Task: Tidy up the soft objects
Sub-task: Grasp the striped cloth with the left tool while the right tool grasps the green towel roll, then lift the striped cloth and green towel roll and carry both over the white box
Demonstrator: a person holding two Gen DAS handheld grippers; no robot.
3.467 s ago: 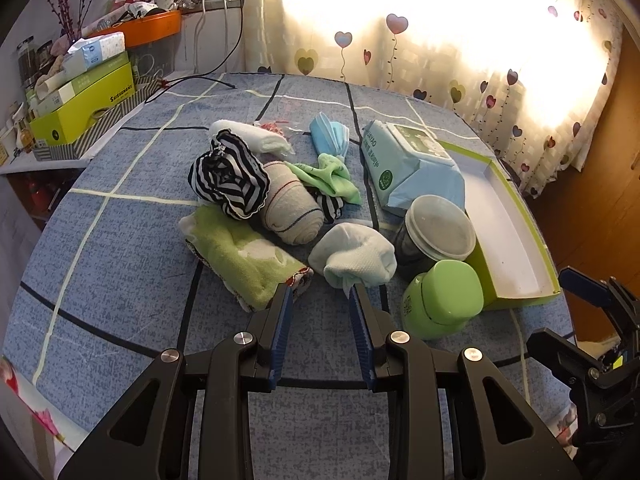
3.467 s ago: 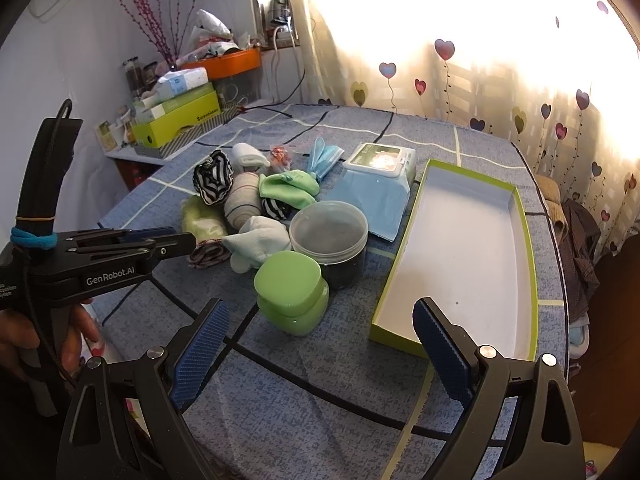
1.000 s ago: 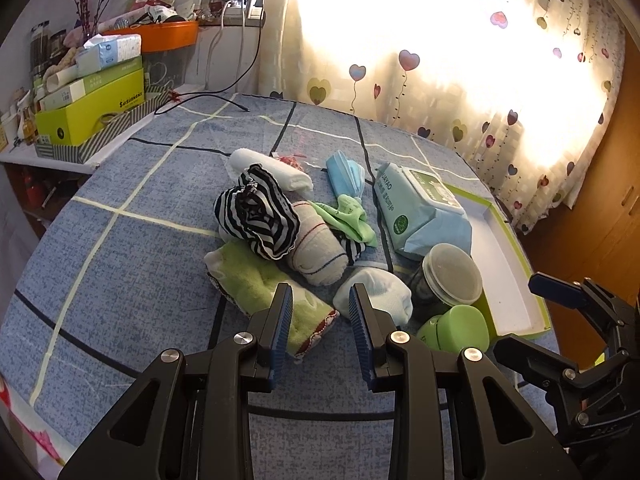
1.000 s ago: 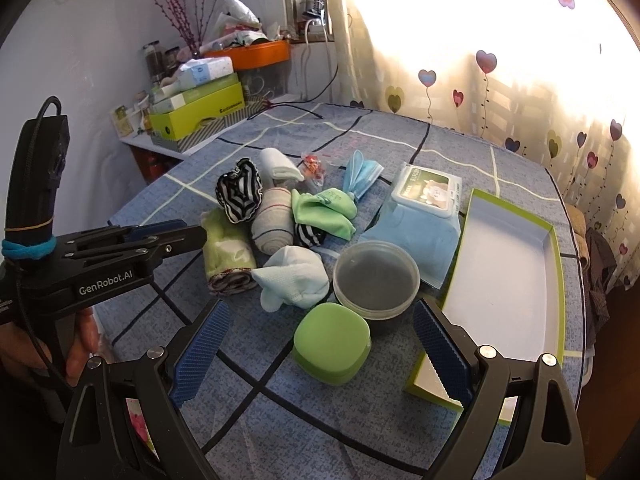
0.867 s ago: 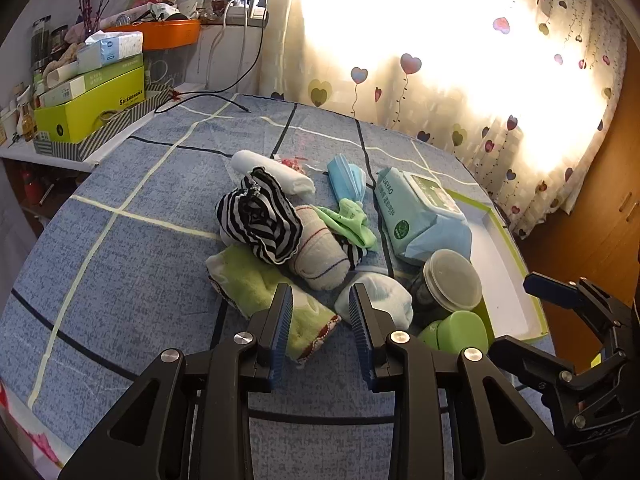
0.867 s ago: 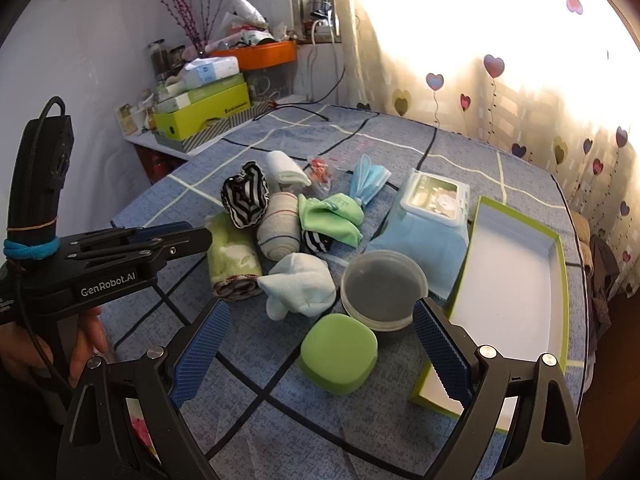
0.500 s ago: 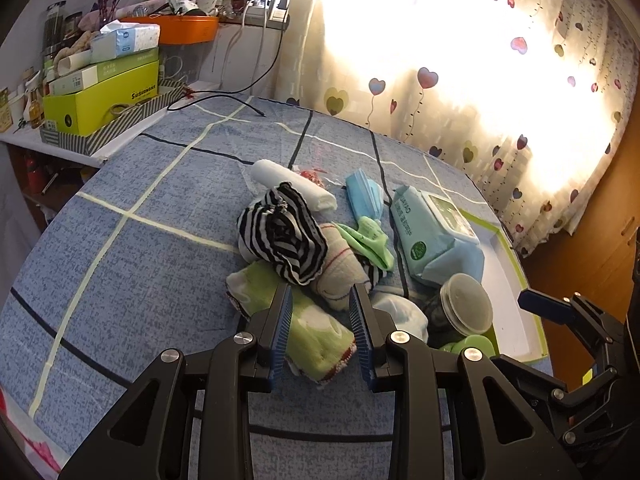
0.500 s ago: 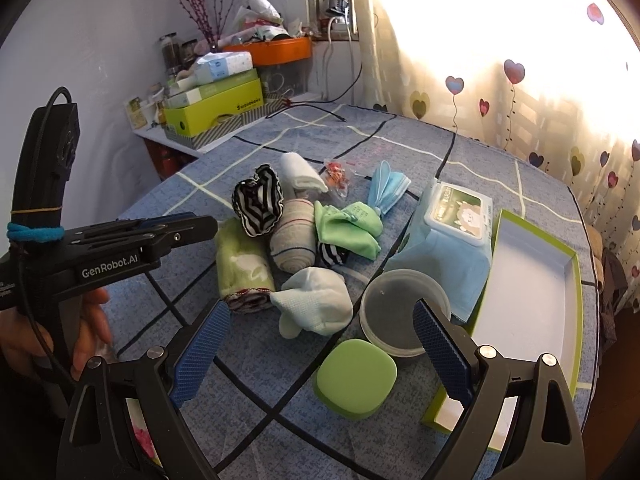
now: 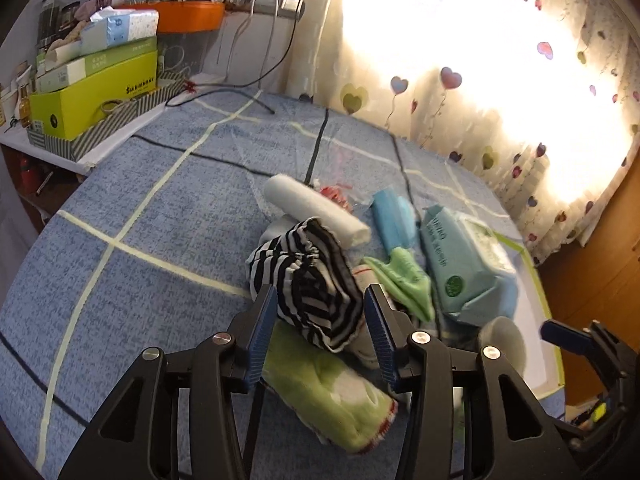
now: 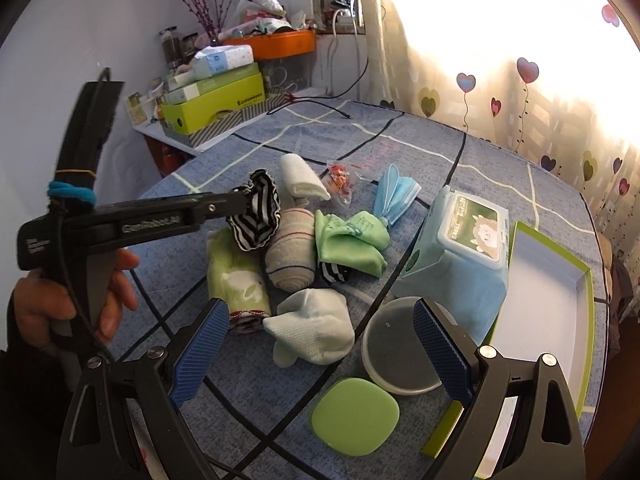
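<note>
Left gripper [image 9: 320,320] jaws opening, striped cloth [image 9: 308,280] framed between, not pressed. Right gripper [image 10: 320,344] spread wide, empty, pale sock [image 10: 312,330] seen just beyond.

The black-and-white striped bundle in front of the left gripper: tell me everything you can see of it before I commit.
The black-and-white striped bundle is soft knit fabric, gathered into a loose ball with a ruffled, puckered edge. It sits on top of the pile, leaning on the green towel roll below and the beige rolled sock beside it, with the white roll just behind. The left gripper is opening, its blue pads flanking the bundle's near end; contact is not clear.
</note>
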